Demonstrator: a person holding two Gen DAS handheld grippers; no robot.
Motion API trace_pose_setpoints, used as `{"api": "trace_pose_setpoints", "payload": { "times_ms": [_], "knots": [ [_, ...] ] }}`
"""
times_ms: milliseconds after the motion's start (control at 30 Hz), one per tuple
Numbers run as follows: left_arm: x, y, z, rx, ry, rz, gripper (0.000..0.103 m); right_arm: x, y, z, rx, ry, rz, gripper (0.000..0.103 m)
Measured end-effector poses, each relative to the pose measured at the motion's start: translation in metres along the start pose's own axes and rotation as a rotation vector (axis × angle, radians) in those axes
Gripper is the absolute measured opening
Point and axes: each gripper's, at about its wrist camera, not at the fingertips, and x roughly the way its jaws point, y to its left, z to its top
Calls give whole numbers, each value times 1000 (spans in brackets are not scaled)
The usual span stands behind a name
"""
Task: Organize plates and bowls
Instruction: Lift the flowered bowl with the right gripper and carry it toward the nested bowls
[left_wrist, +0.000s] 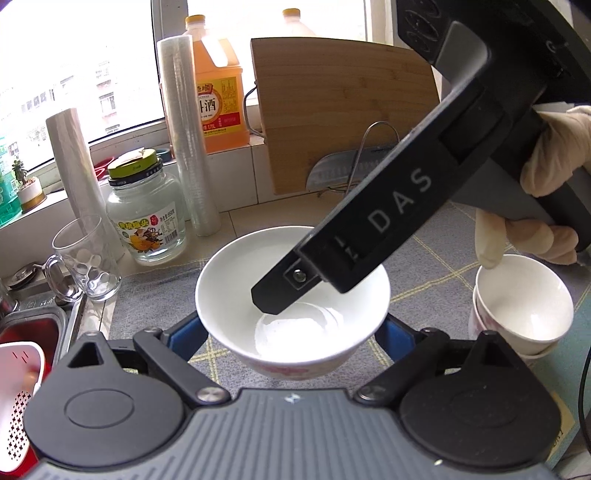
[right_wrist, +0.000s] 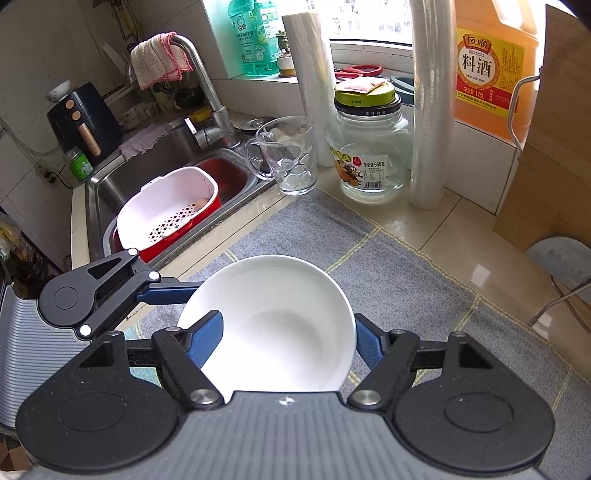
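A white bowl (left_wrist: 258, 295) with a pink pattern on its outside sits on the grey mat (left_wrist: 436, 266) in the middle of the left wrist view. My left gripper (left_wrist: 293, 336) has a blue finger on each side of the bowl's outside wall and looks closed on it. My right gripper (right_wrist: 290, 343) has one finger inside the bowl (right_wrist: 280, 325) and one outside its right rim, closed on the wall. The right gripper's arm (left_wrist: 388, 218) reaches down into the bowl in the left wrist view. Two nested white bowls (left_wrist: 524, 302) stand at the right.
A glass mug (right_wrist: 288, 155), a glass jar (right_wrist: 369, 147), rolls of plastic wrap (right_wrist: 432, 110) and an orange bottle (right_wrist: 491, 66) line the back. A wooden cutting board (left_wrist: 340, 110) leans behind. The sink (right_wrist: 129, 184) with a red-and-white strainer basket (right_wrist: 170, 214) lies left.
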Motion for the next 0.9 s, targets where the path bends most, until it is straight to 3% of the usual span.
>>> {"api": "trace_pose_setpoints", "payload": {
  "times_ms": [900],
  "knots": [
    [-38, -69, 18, 88, -36, -178, 95, -94, 1, -74, 87, -57, -118, 80]
  ]
}}
